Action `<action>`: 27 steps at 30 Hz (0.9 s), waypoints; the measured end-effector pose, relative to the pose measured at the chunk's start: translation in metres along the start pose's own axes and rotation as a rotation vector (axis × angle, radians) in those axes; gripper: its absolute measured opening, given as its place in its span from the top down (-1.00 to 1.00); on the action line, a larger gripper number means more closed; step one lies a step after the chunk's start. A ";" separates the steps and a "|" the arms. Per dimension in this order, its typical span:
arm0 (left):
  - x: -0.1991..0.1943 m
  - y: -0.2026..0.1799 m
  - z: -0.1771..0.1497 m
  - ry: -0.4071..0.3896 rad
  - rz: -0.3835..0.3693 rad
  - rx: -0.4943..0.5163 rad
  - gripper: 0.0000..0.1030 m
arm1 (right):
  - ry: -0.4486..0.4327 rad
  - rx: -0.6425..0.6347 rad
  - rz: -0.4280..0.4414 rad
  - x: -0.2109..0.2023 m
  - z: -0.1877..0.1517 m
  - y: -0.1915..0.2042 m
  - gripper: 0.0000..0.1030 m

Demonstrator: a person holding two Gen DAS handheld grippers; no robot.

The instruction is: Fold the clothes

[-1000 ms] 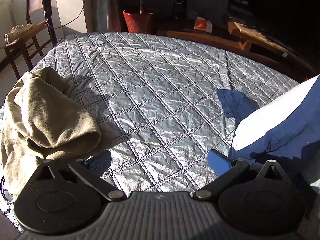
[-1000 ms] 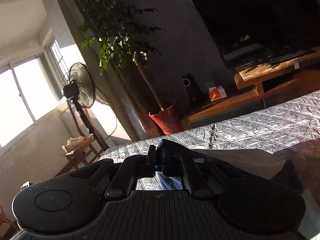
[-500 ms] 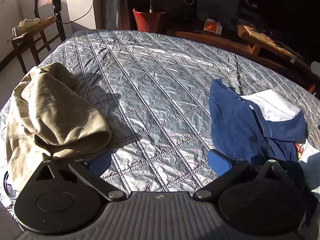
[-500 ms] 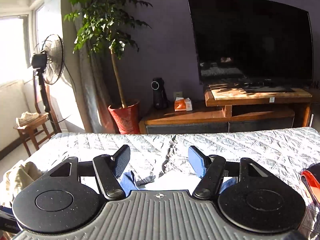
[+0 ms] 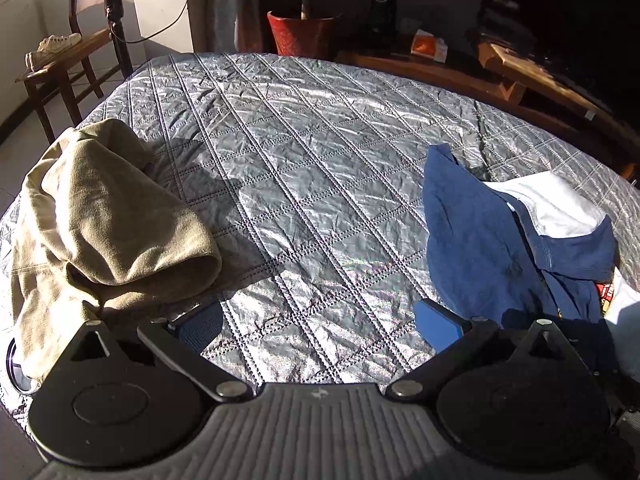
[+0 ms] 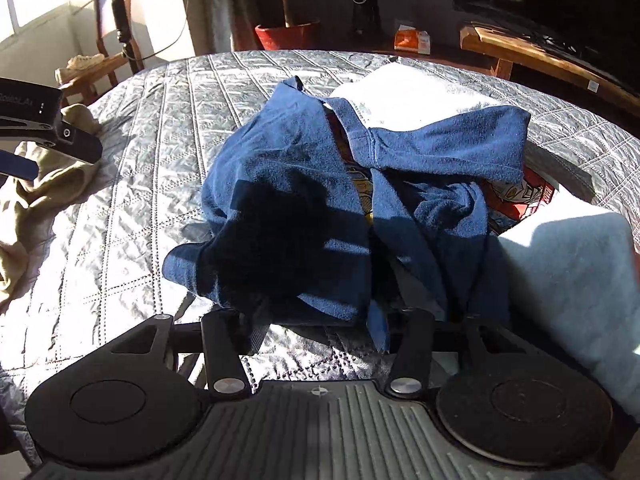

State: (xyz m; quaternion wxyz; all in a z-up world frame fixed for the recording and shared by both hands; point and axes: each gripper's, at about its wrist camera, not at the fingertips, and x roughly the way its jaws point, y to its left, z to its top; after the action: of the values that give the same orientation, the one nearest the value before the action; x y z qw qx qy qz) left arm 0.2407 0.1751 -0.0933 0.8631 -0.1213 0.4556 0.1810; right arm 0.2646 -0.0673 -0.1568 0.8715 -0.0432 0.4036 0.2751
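Two claws hang over the quilted bed (image 5: 320, 184). Left claw (image 5: 320, 320) is wide open, holding nothing. Right claw (image 6: 316, 334) is spread wide beside the crumpled blue shirt (image 6: 304, 184). Tan garment (image 5: 104, 216) lies far left.

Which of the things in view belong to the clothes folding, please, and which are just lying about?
Part of the job:
blue garment
tan garment
white cloth
quilted cover, the work surface
left tool and right tool, both open

Just lying about:
red plant pot
shoes on a wooden chair
orange box
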 end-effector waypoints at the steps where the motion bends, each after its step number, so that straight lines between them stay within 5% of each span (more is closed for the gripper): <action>1: 0.000 0.000 0.000 0.000 0.001 -0.001 -0.98 | -0.030 0.029 0.040 -0.004 0.007 0.002 0.86; 6: -0.003 0.006 0.002 -0.013 0.024 -0.033 -0.98 | -0.181 0.174 0.237 -0.026 0.044 0.013 0.86; 10: -0.012 0.022 0.007 -0.081 0.129 -0.115 -0.98 | -0.310 0.236 0.374 -0.044 0.075 0.031 0.84; 13: -0.016 0.041 0.010 -0.107 0.187 -0.204 -0.98 | -0.311 0.204 0.443 -0.045 0.094 0.044 0.28; 15: -0.018 0.052 0.011 -0.114 0.194 -0.254 -0.98 | -0.330 0.180 0.452 -0.051 0.089 0.038 0.26; 18: -0.018 0.059 0.012 -0.101 0.189 -0.276 -0.98 | -0.298 0.043 0.134 -0.059 0.070 0.025 -0.37; 22: -0.014 0.053 0.009 -0.071 0.169 -0.249 -0.98 | -0.197 -0.058 -0.144 -0.044 0.058 -0.007 0.02; 25: -0.011 0.046 0.007 -0.063 0.157 -0.221 -0.98 | -0.147 -0.213 -0.261 -0.024 0.058 -0.018 -0.12; 27: -0.009 0.040 0.006 -0.054 0.139 -0.205 -0.98 | -0.072 -0.347 -0.266 -0.005 0.057 -0.015 -0.13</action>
State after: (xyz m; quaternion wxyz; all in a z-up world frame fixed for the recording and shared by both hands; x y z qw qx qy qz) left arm 0.2231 0.2115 -0.0842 0.8434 -0.1722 0.4187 0.2892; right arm 0.3082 -0.0649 -0.1173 0.8936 -0.2353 0.3096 0.2244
